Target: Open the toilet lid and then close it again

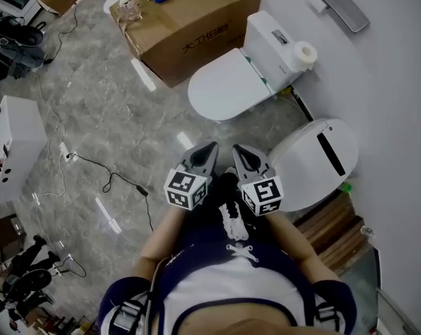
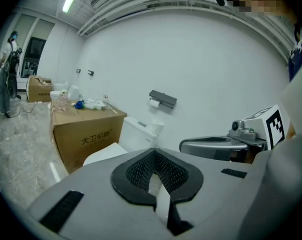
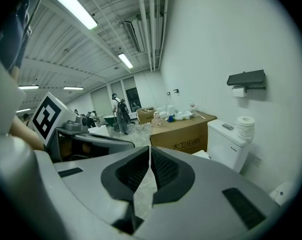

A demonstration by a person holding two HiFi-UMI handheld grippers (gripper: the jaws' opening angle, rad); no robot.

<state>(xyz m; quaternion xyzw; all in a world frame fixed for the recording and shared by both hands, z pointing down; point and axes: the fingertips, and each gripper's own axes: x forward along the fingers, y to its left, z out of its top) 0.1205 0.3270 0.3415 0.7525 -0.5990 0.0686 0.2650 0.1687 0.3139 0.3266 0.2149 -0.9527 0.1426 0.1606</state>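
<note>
**Q:** What was largest?
**A:** The brown cardboard box (image 1: 189, 26), printed "大卫伯爵". Beside it stood the white ceramic toilet (image 1: 274, 42), its oval lid (image 1: 224, 89) down.
**Q:** And the tongs?
**A:** The left gripper (image 1: 211, 146) and right gripper (image 1: 237, 148) were fully closed, empty, apart from it.

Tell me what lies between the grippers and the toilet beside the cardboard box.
Only bare floor, as the head view shows, between the left gripper, right gripper and toilet.

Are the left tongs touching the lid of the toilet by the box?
Apart. In the head view, bare floor shows between the left tongs and the lid; the left gripper view shows the lid well ahead of the shut tips.
</note>
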